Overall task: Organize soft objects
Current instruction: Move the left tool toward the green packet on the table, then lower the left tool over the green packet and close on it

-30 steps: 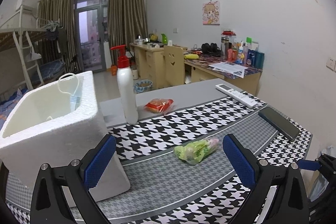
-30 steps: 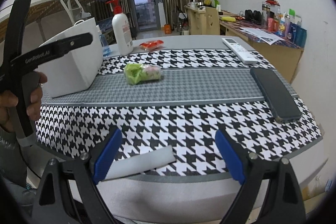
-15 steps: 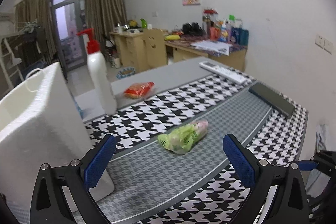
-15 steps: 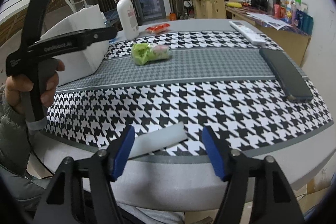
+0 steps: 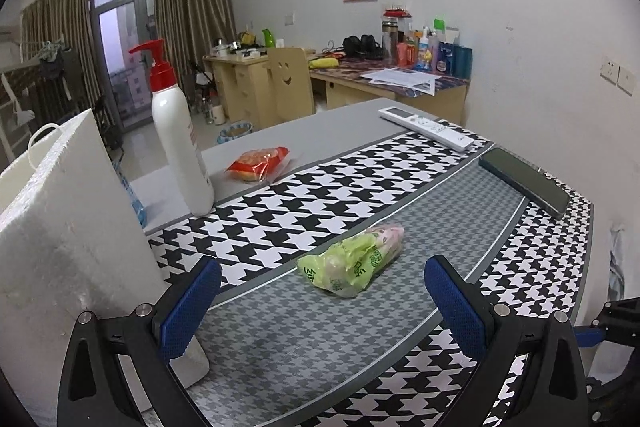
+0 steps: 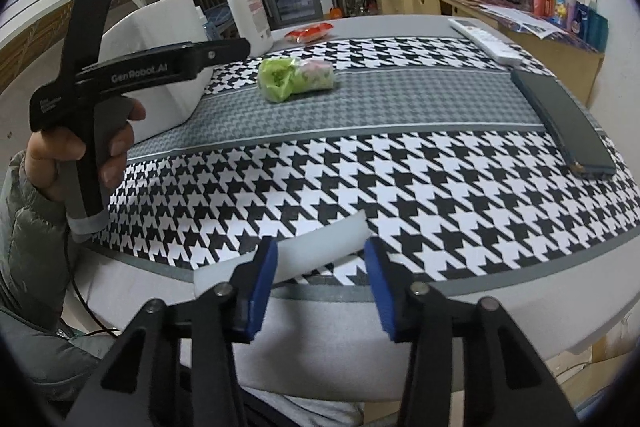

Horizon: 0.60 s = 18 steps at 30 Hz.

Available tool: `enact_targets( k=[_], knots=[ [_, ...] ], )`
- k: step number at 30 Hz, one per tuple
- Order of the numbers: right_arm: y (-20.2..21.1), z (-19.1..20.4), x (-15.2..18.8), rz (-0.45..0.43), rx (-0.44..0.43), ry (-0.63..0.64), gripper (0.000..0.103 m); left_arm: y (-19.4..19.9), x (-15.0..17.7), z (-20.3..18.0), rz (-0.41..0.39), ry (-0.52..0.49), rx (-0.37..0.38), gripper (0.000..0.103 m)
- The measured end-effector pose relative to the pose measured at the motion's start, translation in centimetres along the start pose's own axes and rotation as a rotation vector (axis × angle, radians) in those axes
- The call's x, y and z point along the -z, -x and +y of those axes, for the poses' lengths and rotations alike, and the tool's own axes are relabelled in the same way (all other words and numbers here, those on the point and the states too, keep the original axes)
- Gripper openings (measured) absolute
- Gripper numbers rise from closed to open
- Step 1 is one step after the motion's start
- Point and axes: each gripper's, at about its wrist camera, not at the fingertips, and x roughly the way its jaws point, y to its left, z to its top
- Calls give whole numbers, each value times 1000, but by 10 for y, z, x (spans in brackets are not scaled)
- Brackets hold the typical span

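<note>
A green plastic bag [image 5: 352, 263] with soft pink-and-white contents lies on the grey band of the tablecloth, just beyond and between the tips of my left gripper [image 5: 322, 267], which is open. The bag [image 6: 294, 77] also shows in the right wrist view. A red snack packet [image 5: 260, 163] rests farther back beside a pump bottle [image 5: 180, 139]. My right gripper [image 6: 320, 245] hovers at the table's near edge with its jaws closing. A white foam strip [image 6: 316, 251] lies between them and passes under the left finger; the pads do not press it.
A white foam box [image 5: 60, 247] stands at the left, close to my left finger. A remote [image 5: 426, 127] and a dark phone [image 5: 524, 183] lie at the table's right side. A hand [image 6: 80, 147] holds the left gripper's handle.
The right jaws have narrowed over the white strip. The left gripper has sunk and come closer to the green bag; the foam box has slid toward the left edge of its view.
</note>
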Motion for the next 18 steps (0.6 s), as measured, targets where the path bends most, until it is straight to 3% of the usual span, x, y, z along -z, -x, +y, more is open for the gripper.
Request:
enact_targets(
  k=[10, 14, 18],
  knots=[
    [-2, 3, -4, 57, 66, -12, 41, 6, 3, 5, -37, 25, 22, 102],
    [-7, 8, -8, 36, 64, -27, 29, 6, 4, 5, -37, 22, 29, 102],
    [-11, 6, -14, 20, 56, -30, 8, 7, 3, 7, -44, 39, 30, 102]
  ],
)
